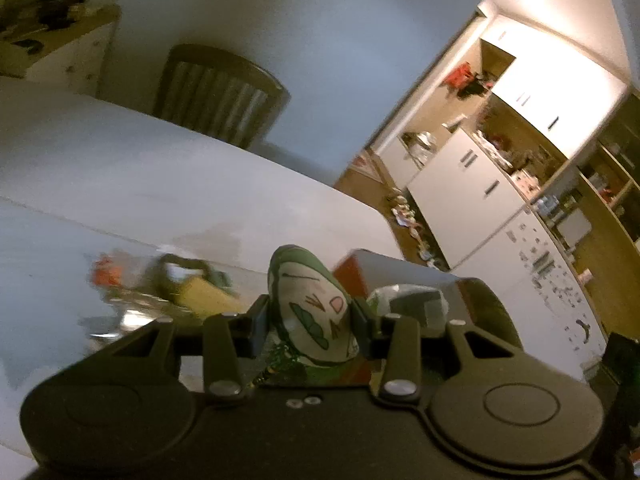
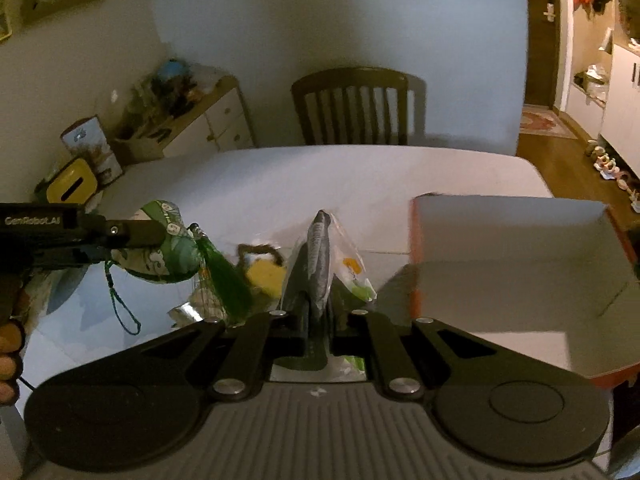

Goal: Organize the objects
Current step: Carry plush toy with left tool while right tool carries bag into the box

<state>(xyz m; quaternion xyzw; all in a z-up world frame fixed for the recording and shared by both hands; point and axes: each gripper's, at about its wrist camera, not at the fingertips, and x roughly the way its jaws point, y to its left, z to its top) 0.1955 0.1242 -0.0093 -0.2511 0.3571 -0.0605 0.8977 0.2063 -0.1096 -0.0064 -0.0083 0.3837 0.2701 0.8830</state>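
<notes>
both claws loaded, above the white table

the left gripper (image 1: 310,320) is clamped on a plump green-and-cream fabric pouch printed with cartoon marks (image 1: 316,308). the pouch sits squarely between the two black fingers and bulges above and past their tips. in the right wrist view the same pouch (image 2: 168,248) hangs off the end of the left gripper (image 2: 160,234) at the left edge, clear of the white table (image 2: 320,176), with a green tassel (image 2: 226,280) and a thin green cord loop (image 2: 120,304) dangling beneath it. part of a hand (image 2: 8,356) shows at the far left edge.

the right gripper (image 2: 318,320) has its fingers pressed together on a clear plastic bag holding a dark grey folded item (image 2: 320,256). the bag stands up between the fingers and leans a little away from the camera, its yellow-and-green printed side (image 2: 354,276) turned to the right.

just right of the right gripper is an open cardboard box, white inside and orange outside (image 2: 512,264), resting on the table. between the two grippers, lying on the table, are a small yellow plush item with a dark rim (image 2: 264,272) and some crinkled clear wrapping (image 2: 192,308). a wooden slat-back chair (image 2: 352,106) stands at the far side of the table.
</notes>
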